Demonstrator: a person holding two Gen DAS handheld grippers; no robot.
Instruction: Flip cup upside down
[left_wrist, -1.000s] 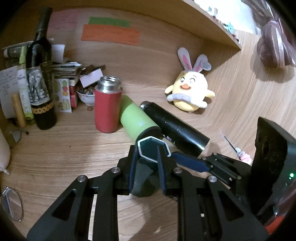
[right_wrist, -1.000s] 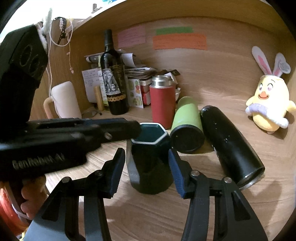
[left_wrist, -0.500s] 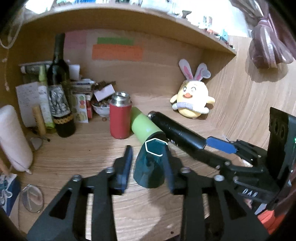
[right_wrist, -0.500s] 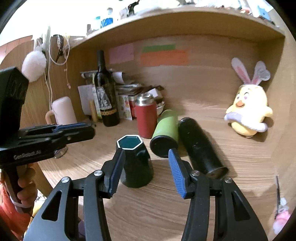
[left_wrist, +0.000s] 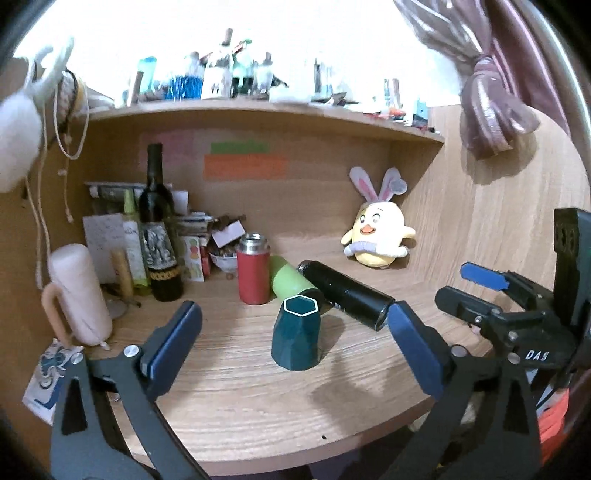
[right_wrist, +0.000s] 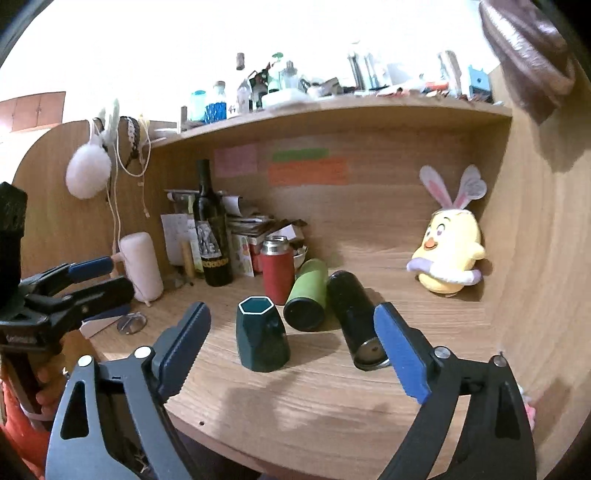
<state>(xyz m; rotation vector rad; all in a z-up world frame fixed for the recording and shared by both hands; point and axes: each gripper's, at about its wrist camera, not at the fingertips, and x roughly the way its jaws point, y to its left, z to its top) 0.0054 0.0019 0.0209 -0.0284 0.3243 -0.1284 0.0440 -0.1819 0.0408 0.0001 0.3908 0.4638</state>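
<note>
Your left gripper (left_wrist: 293, 349) has its jaws spread wide and holds nothing. The cup (left_wrist: 296, 333) stands on the desk (left_wrist: 258, 398) in front of it, free, so both tools can stay back from it. You see a white rim around a dark hollow on top, so I think the cup is mouth up and not flipped yet.

Count from the cup. To its left there is one wine bottle (left_wrist: 159, 236). Just behind the cup there is one red flask (left_wrist: 253, 272), standing. Right of that lie two more flasks, one green (left_wrist: 291, 282) and one black (left_wrist: 345, 293), side by side. Far right of the cup sits one toy chick (left_wrist: 376, 236).

Your right gripper (right_wrist: 291, 347) is wide open too, and the cup sits between its fingers but touches neither.
</note>
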